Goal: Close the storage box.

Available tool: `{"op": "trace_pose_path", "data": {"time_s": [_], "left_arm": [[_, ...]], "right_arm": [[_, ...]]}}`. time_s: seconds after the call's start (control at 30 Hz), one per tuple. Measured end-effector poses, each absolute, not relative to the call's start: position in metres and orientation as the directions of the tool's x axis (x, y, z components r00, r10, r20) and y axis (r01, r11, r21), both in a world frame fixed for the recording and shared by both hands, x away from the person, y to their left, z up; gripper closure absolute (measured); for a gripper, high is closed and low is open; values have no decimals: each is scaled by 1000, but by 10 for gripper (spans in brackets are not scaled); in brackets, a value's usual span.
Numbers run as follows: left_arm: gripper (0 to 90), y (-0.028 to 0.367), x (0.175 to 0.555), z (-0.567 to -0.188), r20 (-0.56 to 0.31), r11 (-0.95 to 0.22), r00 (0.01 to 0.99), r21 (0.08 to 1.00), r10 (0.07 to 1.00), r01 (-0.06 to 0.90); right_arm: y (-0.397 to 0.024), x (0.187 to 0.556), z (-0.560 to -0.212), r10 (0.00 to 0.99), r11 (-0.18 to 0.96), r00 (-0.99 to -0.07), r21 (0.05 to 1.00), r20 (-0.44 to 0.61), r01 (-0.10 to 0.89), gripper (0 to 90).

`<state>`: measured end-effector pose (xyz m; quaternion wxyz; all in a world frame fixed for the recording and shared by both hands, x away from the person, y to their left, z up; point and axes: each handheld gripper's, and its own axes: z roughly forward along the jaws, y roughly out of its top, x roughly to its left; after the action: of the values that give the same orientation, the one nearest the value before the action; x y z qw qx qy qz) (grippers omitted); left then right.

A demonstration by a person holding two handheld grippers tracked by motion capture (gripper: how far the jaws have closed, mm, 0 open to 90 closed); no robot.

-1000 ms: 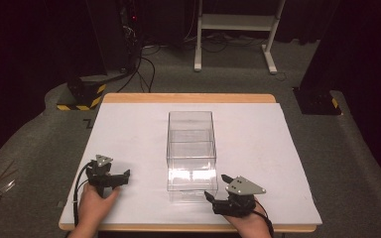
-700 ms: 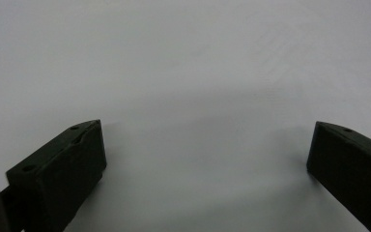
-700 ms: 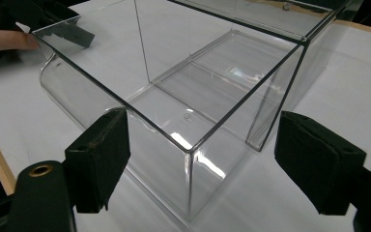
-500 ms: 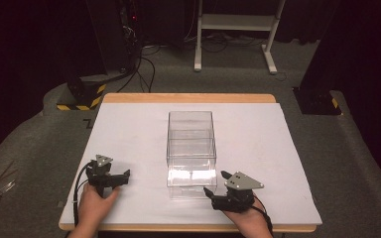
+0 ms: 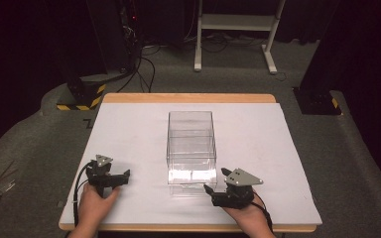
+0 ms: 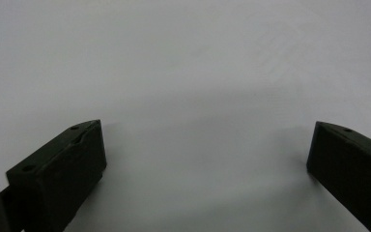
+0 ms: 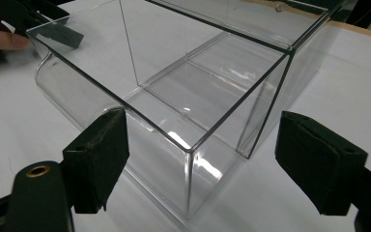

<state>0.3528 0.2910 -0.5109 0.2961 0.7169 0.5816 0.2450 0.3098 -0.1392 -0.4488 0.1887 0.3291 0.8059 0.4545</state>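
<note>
White covering spreads over the table (image 5: 129,129). At its near edge, the left tongs (image 5: 124,177) rest on the bare sheet, jaws spread wide. The right tongs (image 5: 209,189), also released, point at the near right corner of the clear box (image 5: 190,148), which stands mid-table. Beyond lie dark floor and cables.

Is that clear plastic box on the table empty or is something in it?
Empty: the clear box shows only bare walls and floor.
</note>
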Motion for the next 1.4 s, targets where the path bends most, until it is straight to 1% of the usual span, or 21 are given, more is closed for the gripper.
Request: {"op": "trace_pose_path", "data": {"time_s": [0.27,0.4,0.9,1.4], "left_arm": [[5,291,353,-511,7,-148,204,710,979,689],[5,291,353,-511,7,-148,203,709,979,689],[5,291,353,-511,7,-149,204,709,979,689],[5,291,353,-511,7,-148,204,710,979,689]], "right_arm": [[-137,310,-452,706,369,-708,858,-9,357,214],[-135,312,-454,704,372,-710,854,-6,362,205],[-132,336,-455,731,351,-683,855,4,381,198],[-129,350,-457,751,332,-660,861,6,385,199]]}}
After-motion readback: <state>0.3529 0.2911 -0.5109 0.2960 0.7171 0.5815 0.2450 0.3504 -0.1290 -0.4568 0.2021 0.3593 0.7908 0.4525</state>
